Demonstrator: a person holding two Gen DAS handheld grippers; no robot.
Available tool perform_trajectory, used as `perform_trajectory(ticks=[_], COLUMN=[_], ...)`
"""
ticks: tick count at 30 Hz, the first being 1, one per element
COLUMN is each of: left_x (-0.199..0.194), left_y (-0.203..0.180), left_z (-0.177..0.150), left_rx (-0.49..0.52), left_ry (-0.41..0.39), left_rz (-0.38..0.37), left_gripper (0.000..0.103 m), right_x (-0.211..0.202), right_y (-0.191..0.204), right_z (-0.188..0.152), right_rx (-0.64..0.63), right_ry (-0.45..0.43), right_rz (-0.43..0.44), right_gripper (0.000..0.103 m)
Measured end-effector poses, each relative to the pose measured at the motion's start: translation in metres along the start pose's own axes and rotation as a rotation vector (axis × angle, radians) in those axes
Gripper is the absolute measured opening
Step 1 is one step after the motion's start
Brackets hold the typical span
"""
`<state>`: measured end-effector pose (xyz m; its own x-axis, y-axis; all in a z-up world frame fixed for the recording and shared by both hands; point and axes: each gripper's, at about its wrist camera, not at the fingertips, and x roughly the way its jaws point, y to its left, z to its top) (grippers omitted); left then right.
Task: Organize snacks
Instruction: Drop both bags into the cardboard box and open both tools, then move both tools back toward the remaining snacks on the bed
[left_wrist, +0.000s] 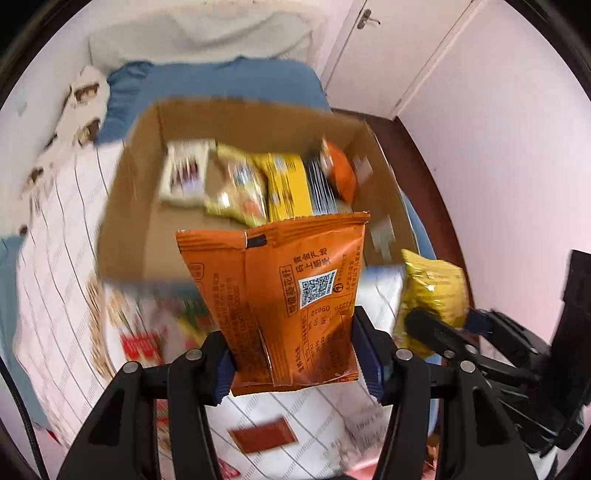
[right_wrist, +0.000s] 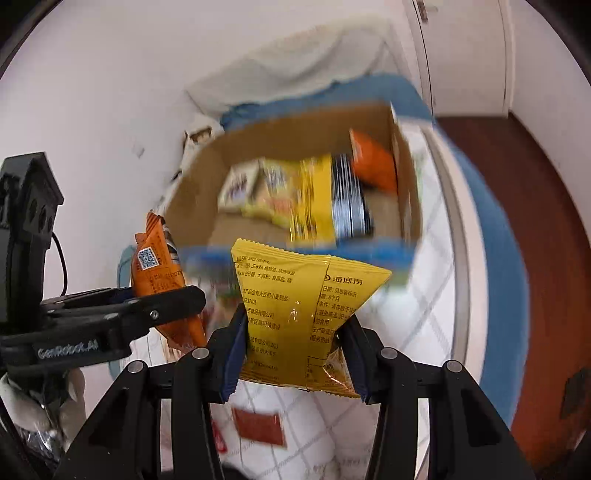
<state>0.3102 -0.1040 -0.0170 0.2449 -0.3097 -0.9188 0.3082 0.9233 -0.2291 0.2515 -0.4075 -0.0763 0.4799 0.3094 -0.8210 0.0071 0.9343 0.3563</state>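
My left gripper (left_wrist: 295, 354) is shut on an orange snack packet (left_wrist: 280, 295) and holds it in the air in front of an open cardboard box (left_wrist: 125, 221). My right gripper (right_wrist: 293, 354) is shut on a yellow snack packet (right_wrist: 295, 310), held beside the left one. The yellow packet also shows in the left wrist view (left_wrist: 432, 288), and the orange packet in the right wrist view (right_wrist: 159, 266). The box (right_wrist: 410, 206) holds several packets: a white one (left_wrist: 184, 173), yellow ones (left_wrist: 288, 188) and an orange one (left_wrist: 338, 173).
The box stands on a bed with a white grid-patterned sheet (left_wrist: 55, 258) and a blue blanket (left_wrist: 229, 81). A red packet (left_wrist: 262, 435) and other loose snacks (left_wrist: 140, 343) lie on the sheet below the grippers. A wooden floor (right_wrist: 554, 258) and white doors lie to the right.
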Motion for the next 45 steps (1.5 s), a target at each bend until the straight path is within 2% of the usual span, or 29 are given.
perform_trajectory(ticks=[5, 10, 17, 24, 27, 28, 29, 31, 33, 34, 39, 45], left_x=[0.023, 0.071, 0.134, 0.159, 0.165, 0.166, 0.165, 0.164, 0.161, 0.159, 0.140, 0.100], left_y=[0.009, 0.021, 0.035, 0.044, 0.044, 0.043, 0.043, 0.041, 0.045, 0.047, 0.051, 0.057], left_z=[0.054, 0.082, 0.080, 0.072, 0.070, 0.070, 0.070, 0.071, 0.072, 0.072, 0.071, 0.064], left_rx=[0.025, -0.001, -0.028, -0.035, -0.047, -0.037, -0.026, -0.006, -0.020, -0.030, -0.046, -0.060], left_ry=[0.018, 0.132, 0.279, 0.320, 0.350, 0.355, 0.351, 0.327, 0.316, 0.311, 0.268, 0.140], left_rz=[0.106, 0.116, 0.105, 0.100, 0.082, 0.094, 0.108, 0.145, 0.148, 0.140, 0.142, 0.163], left_gripper=[0.053, 0.053, 0.053, 0.054, 0.055, 0.059, 0.067, 0.078, 0.088, 0.091, 0.091, 0.091], right_x=[0.017, 0.058, 0.107, 0.132, 0.140, 0.142, 0.143, 0.143, 0.140, 0.140, 0.133, 0.110], right_y=[-0.001, -0.010, -0.025, -0.034, -0.036, -0.037, -0.036, -0.034, -0.036, -0.037, -0.034, -0.030], right_z=[0.059, 0.091, 0.090, 0.080, 0.076, 0.075, 0.074, 0.077, 0.078, 0.078, 0.079, 0.076], right_rx=[-0.032, -0.030, -0.027, -0.023, -0.022, -0.019, -0.017, -0.023, -0.015, -0.004, 0.002, 0.017], right_ry=[-0.028, 0.027, 0.143, 0.213, 0.254, 0.261, 0.267, 0.267, 0.259, 0.261, 0.250, 0.203], right_rz=[-0.057, -0.113, -0.152, -0.160, -0.156, -0.153, -0.155, -0.209, -0.214, -0.218, -0.229, -0.234], right_gripper=[0.050, 0.050, 0.050, 0.051, 0.060, 0.064, 0.073, 0.086, 0.090, 0.096, 0.097, 0.097])
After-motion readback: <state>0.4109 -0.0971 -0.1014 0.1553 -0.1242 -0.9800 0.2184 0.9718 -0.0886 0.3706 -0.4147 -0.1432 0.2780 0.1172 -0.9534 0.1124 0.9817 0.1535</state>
